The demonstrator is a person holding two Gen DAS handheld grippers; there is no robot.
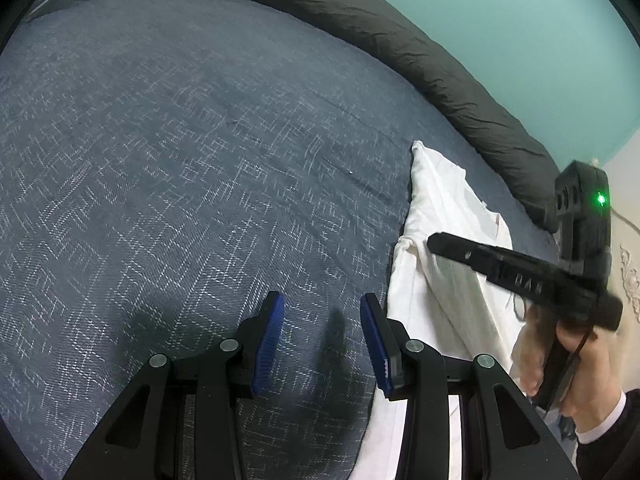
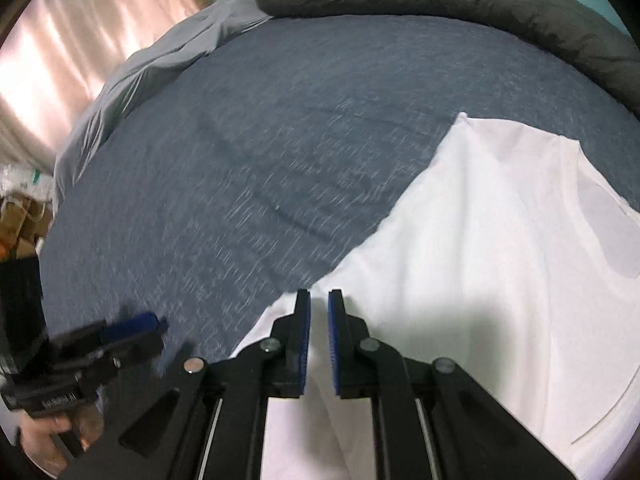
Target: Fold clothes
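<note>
2 grippers are in your hands over the bed, and both are empty. Your left gripper [image 1: 322, 344] has its blue pads parted with only the blue-grey woven bedspread [image 1: 180, 152] showing between them. Your right gripper [image 2: 319, 340] has its pads close together, with a narrow gap and no cloth pinched in it.

The white garment [image 2: 480, 248] lies spread on the bedspread, mostly flat, with soft creases and 1 pointed corner reaching away from you. It sits directly under and ahead of your right gripper, filling the area to the right of those pads; its left edge runs diagonally up from just beside the left pad. A greyish, thinner-looking patch shows near its far right edge. From the left wrist view, the same garment lies just right of your left gripper's right pad, bunched along a long fold, and your right gripper's black body crosses above it, held in your right hand [image 1: 576, 364] with a white cuff under a dark sleeve.

Beyond both grippers, a dark grey rolled duvet [image 1: 400, 40] runs along the teal wall [image 1: 500, 20].
</note>
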